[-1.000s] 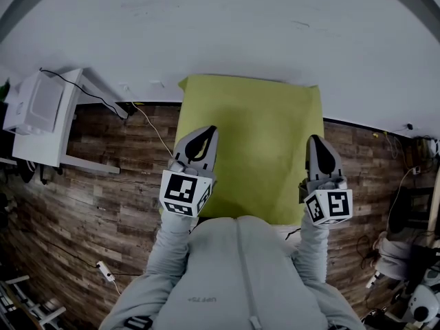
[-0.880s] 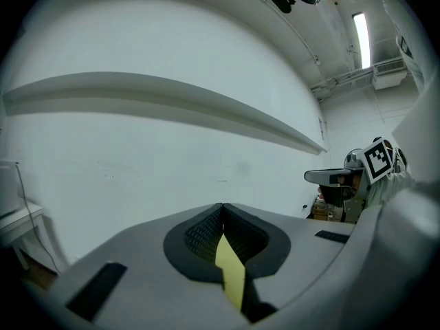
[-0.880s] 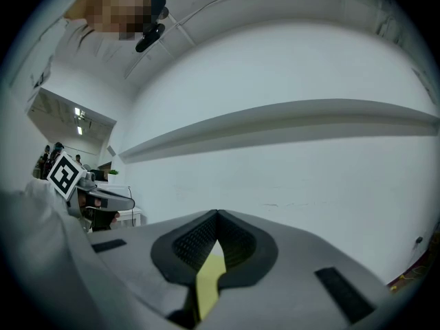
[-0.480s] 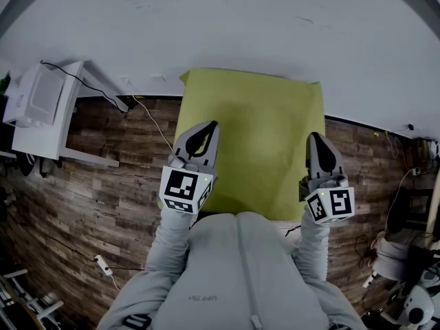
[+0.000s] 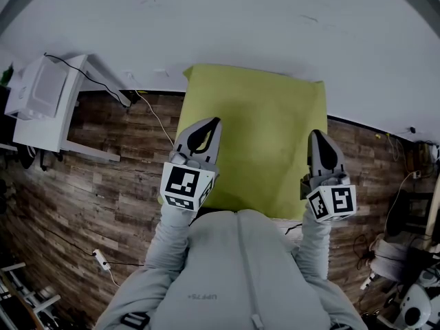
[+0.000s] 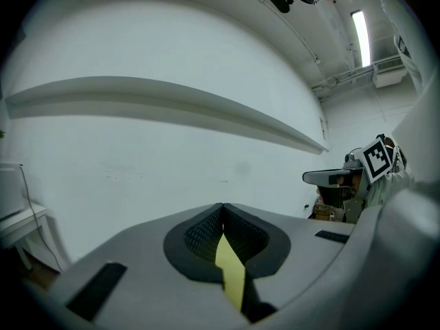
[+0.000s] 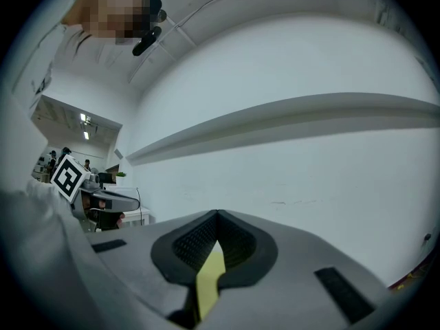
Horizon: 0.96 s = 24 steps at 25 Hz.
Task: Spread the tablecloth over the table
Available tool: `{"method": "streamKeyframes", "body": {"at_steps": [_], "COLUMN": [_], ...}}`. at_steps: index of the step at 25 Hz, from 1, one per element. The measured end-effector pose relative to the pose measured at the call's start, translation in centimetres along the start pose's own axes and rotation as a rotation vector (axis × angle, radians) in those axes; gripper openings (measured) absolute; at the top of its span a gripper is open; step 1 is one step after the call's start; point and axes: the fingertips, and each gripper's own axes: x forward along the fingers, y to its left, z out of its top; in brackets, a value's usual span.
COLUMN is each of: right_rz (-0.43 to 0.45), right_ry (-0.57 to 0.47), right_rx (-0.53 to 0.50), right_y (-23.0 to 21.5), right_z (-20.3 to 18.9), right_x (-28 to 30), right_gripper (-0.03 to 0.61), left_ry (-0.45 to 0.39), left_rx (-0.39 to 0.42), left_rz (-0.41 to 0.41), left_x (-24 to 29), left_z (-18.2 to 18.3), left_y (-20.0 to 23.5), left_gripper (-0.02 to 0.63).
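Note:
The yellow-green tablecloth [image 5: 254, 136] lies stretched flat in front of me and reaches toward the white wall; it hides the table beneath it. My left gripper [image 5: 210, 124] is shut on the cloth's near left edge. My right gripper [image 5: 317, 136] is shut on the near right edge. In the left gripper view a strip of the tablecloth [image 6: 230, 273] is pinched between the closed jaws of the left gripper [image 6: 221, 208]. The right gripper view shows the same: a fold of the tablecloth [image 7: 208, 280] is clamped in the right gripper [image 7: 217, 215].
A white side table [image 5: 48, 102] carrying a white device stands to the left, and a cable [image 5: 155, 126] runs from it across the wood floor [image 5: 103, 184]. The white wall [image 5: 240, 26] stands just beyond the cloth. Equipment and cables [image 5: 405, 280] crowd the right.
The head view has shifted slightly, so the cloth sits a little higher in the picture. Both grippers keep their place and their hold.

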Motion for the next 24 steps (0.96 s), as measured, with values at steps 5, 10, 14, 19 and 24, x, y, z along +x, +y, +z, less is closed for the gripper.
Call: {"method": "streamKeyframes", "body": {"at_steps": [5,10,14,19,24], "right_rz": [0.005,0.008,0.016,0.008,0.006], "right_ry": [0.008,0.005,0.006,0.007,-0.001], "right_rx": [-0.011,-0.030,-0.051,-0.064,-0.072], "right_y": [0.25,0.46,0.55,0.15,-0.03], "right_z": [-0.16,0.00,0.11,0.13,0.51], "right_x": [-0.21,-0.19,-0.14,-0.16,0.10], "right_gripper": [0.021,0.021,0.021,0.021,0.021], "left_ry": [-0.008,-0.015,-0.007,0.001,-0.011], "left_rx": [-0.003,-0.003,-0.011,0.001,0.012], "left_rz": [0.000,-0.012,-0.017,-0.028,-0.094], "left_x": [0.04,0.22,0.01,-0.01,0.70], "left_z": [0.03,0.32,0.24,0.13,0.65], "left_y": [-0.10,0.02,0.64,0.66,-0.10], "left_gripper": [0.025,0.025,0.025,0.025,0.025]}}
